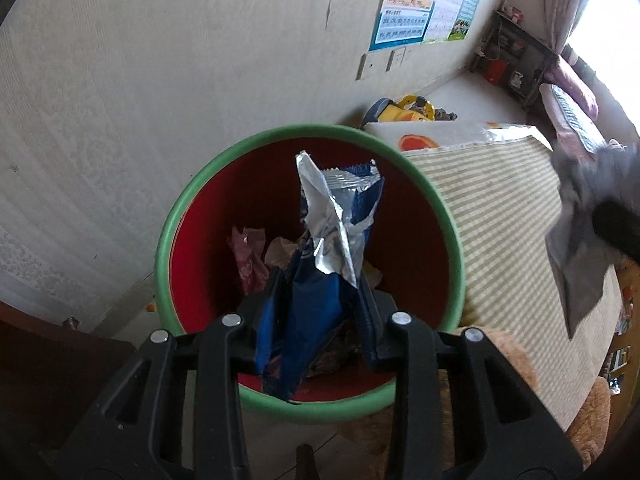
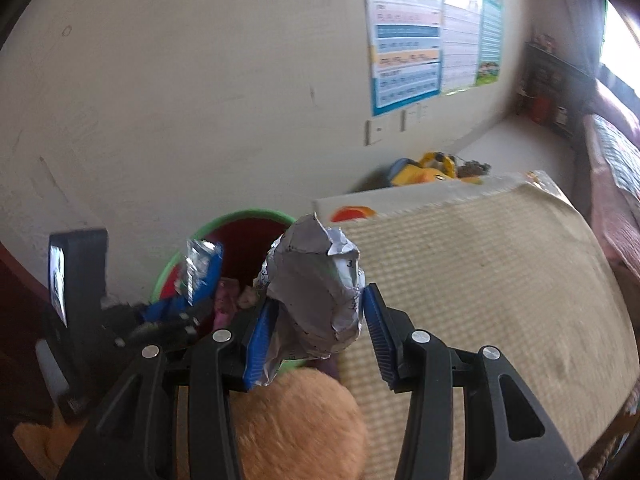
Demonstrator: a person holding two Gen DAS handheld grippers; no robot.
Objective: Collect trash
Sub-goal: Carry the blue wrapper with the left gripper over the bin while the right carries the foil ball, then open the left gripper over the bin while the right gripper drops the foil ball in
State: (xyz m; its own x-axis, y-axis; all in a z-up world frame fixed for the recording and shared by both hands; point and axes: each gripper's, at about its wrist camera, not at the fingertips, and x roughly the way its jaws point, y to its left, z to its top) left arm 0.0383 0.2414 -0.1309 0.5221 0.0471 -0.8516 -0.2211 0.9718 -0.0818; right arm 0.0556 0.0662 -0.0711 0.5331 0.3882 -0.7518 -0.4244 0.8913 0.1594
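Left tool (image 1: 320,304) grips wrapper (image 1: 332,216) over bin rim (image 1: 168,220) — right tool (image 2: 320,328) (clamped) holds paper wad (image 2: 316,280).

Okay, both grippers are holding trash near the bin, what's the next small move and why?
Probably open the left gripper: its blue foil wrapper already hangs over the red bin, so it should drop in. The right gripper, clamping crumpled paper, sits beside the bin.

My wrapper (image 1: 332,236): glossy crinkled foil, blue plastic outside
My paper ball (image 2: 316,288): matt, creased
Bin (image 1: 188,208): smooth plastic
My tongs (image 1: 320,300): matt black plastic
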